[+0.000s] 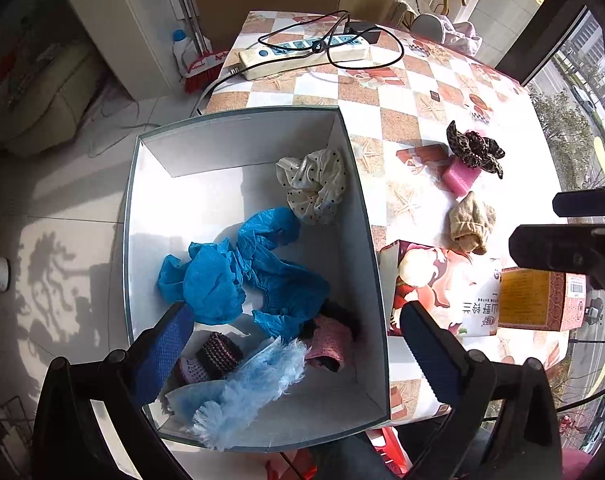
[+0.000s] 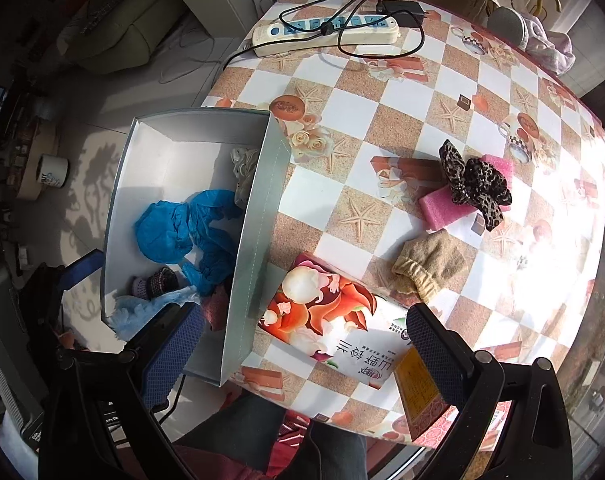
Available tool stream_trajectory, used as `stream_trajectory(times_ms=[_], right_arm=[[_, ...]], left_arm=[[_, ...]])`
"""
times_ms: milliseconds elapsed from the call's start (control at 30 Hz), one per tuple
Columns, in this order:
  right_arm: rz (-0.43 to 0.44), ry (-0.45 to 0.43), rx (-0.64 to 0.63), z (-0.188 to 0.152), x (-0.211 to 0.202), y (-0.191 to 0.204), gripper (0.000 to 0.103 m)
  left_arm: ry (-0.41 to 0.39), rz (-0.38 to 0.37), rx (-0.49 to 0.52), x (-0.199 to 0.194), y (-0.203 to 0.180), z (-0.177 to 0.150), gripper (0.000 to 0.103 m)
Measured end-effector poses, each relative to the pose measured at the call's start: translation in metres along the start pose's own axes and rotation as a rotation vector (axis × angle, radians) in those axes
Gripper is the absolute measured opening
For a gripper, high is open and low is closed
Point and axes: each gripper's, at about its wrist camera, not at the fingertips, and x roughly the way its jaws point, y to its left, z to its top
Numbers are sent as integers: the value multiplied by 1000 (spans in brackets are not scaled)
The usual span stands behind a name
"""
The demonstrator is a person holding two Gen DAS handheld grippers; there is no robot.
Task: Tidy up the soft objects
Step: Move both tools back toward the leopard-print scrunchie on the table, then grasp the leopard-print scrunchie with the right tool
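Note:
A white box (image 1: 354, 168) (image 2: 258, 216) at the table's left edge holds blue shoe covers (image 1: 242, 272) (image 2: 182, 232), a dotted white scrunchie (image 1: 314, 184), a fluffy light-blue item (image 1: 254, 384), a striped knit piece (image 1: 218, 354) and a pink knit piece (image 1: 330, 340). On the table lie a leopard scrunchie (image 1: 476, 148) (image 2: 474, 184) on a pink sponge (image 1: 458, 178) (image 2: 442, 204), and a tan sock (image 1: 470, 224) (image 2: 426, 264). My left gripper (image 1: 298, 344) is open and empty above the box. My right gripper (image 2: 302, 352) is open and empty over the tissue pack.
A flowered tissue pack (image 1: 438, 288) (image 2: 334, 320) and an orange carton (image 1: 542, 300) (image 2: 422, 392) lie at the near table edge. A power strip (image 1: 302, 54) (image 2: 322, 34) with cables lies at the far side. The right gripper (image 1: 574, 236) shows at the left view's right edge.

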Motion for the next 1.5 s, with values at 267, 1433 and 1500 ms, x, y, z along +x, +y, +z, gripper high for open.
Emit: stream_trajectory(times_ms=[267, 1433, 1500], right_arm=[[6, 28, 140, -21, -22, -76, 102], [24, 166, 209, 108, 130, -199, 73], [76, 136, 208, 106, 123, -204, 47]], left_arm=[[28, -12, 91, 7, -44, 13, 103], [258, 34, 235, 104, -180, 80, 103], [267, 30, 239, 112, -186, 87, 103]])
